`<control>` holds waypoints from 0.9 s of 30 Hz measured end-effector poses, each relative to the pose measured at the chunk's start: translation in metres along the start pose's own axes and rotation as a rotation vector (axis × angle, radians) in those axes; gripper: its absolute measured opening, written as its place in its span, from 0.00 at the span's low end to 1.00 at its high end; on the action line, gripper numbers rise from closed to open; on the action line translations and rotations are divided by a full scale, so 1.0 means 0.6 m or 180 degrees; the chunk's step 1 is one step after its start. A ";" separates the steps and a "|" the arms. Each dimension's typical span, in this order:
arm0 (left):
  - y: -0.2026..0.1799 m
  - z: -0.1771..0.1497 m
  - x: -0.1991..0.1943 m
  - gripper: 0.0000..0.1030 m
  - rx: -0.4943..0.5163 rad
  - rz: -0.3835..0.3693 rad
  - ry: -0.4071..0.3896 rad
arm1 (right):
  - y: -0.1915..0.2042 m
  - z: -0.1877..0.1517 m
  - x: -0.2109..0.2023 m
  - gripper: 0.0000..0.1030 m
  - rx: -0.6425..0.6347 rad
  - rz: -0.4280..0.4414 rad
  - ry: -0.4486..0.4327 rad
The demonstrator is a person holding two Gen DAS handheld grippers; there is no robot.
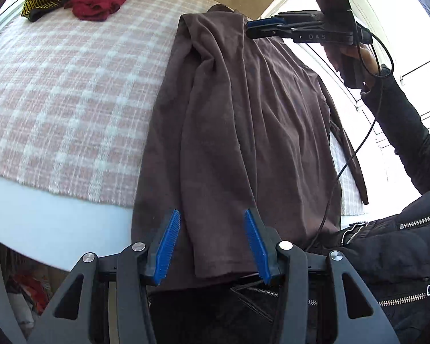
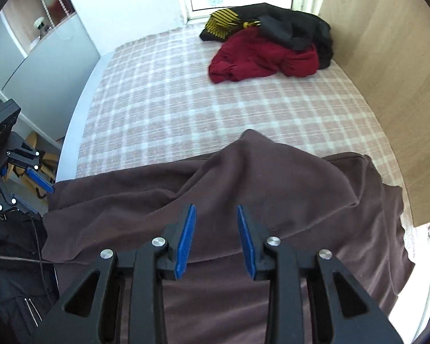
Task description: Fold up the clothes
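Observation:
A brown garment (image 1: pixel 243 132) lies lengthwise across the pink plaid blanket (image 1: pixel 71 100), partly folded over itself, with one end hanging over the bed's near edge. My left gripper (image 1: pixel 211 212) hovers over that hanging end, open, with no cloth between its blue pads. In the left wrist view my right gripper (image 1: pixel 250 27) is side-on above the garment's far end, held by a hand in a black sleeve. The right wrist view has the right gripper (image 2: pixel 215 207) open above the brown garment (image 2: pixel 272 177), with nothing in it. The left gripper (image 2: pixel 46 202) sits at that view's left edge.
A pile of red (image 2: pixel 261 57), black (image 2: pixel 298 28) and yellow-striped (image 2: pixel 223 23) clothes lies at the bed's far corner. A wooden panel (image 2: pixel 401 86) borders the bed on one side. A person's black zippered jacket (image 1: pixel 401 252) and a cable (image 1: pixel 355 149) are close to the grippers.

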State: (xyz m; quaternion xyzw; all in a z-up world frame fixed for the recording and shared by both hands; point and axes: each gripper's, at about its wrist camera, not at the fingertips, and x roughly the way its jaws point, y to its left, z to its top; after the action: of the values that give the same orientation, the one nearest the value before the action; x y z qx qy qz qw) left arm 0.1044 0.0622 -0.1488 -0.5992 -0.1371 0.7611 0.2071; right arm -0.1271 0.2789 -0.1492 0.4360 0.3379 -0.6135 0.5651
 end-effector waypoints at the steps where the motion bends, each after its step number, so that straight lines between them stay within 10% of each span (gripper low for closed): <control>1: -0.003 -0.009 0.006 0.44 -0.0024 0.0016 -0.0002 | 0.017 0.000 0.008 0.30 -0.0080 -0.0031 0.0027; 11: -0.018 -0.061 0.052 0.42 -0.0117 0.0290 -0.0026 | 0.087 -0.016 0.012 0.30 -0.0253 -0.0149 0.0070; 16: -0.008 -0.069 0.042 0.22 -0.0166 0.0282 -0.0123 | 0.105 -0.015 0.003 0.30 -0.0545 -0.0363 0.0067; 22: 0.005 -0.077 0.042 0.49 -0.0283 0.0209 -0.0183 | 0.086 0.024 0.022 0.30 -0.0592 -0.0365 0.0404; 27: -0.006 -0.077 0.051 0.11 -0.0123 0.0241 -0.0168 | 0.074 0.057 0.055 0.30 -0.0521 -0.0381 0.0563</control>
State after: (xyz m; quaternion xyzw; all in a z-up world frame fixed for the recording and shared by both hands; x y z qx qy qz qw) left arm 0.1436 0.0783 -0.1843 -0.5876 -0.1344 0.7811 0.1629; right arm -0.0880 0.2288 -0.1624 0.4199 0.4608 -0.5757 0.5291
